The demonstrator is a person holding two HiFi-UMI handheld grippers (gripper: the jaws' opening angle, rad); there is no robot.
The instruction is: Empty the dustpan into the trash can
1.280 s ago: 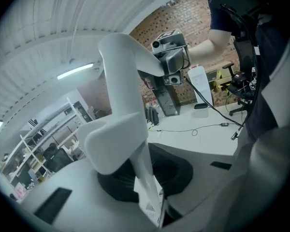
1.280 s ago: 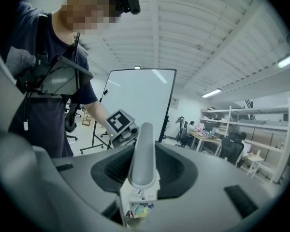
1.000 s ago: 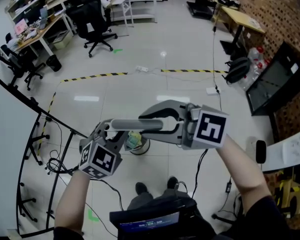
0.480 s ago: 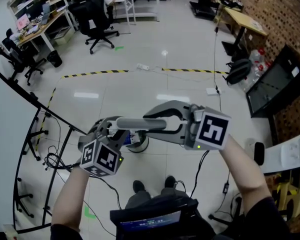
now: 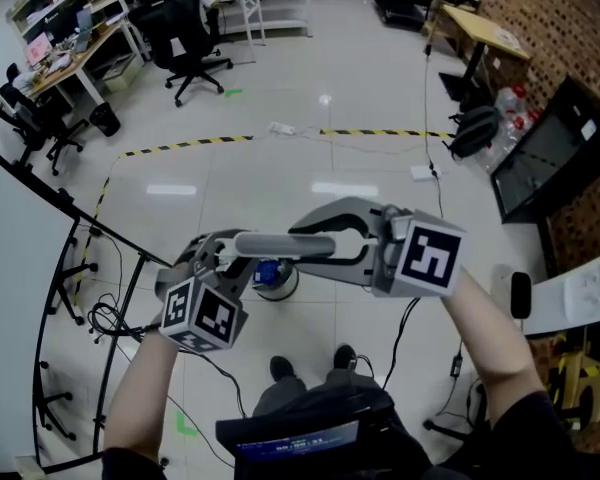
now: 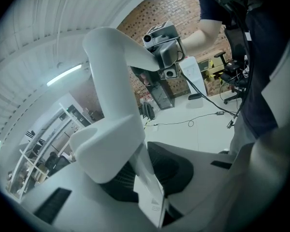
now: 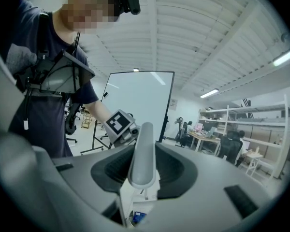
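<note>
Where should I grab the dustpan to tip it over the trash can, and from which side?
I'd grip the grey handle from its free end: it is a round bar that seats between the right tongs' curved jaws. The left tongs suit the dustpan's thin wall, taken edge-on, probably steadying the tilt above the trash can.

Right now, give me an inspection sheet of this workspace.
Surface: pale tiled floor, yellow-black tape line across it.
Job's things: dustpan held above the trash can; something blue inside it.
Clutter: dark bag near the brick wall.
Tools: left tool shut on the dustpan's thin wall; right tool shut on its grey handle.
Cables: coil by the whiteboard; another below the right tool.
Surroundings: office chairs, desks, brick wall.
</note>
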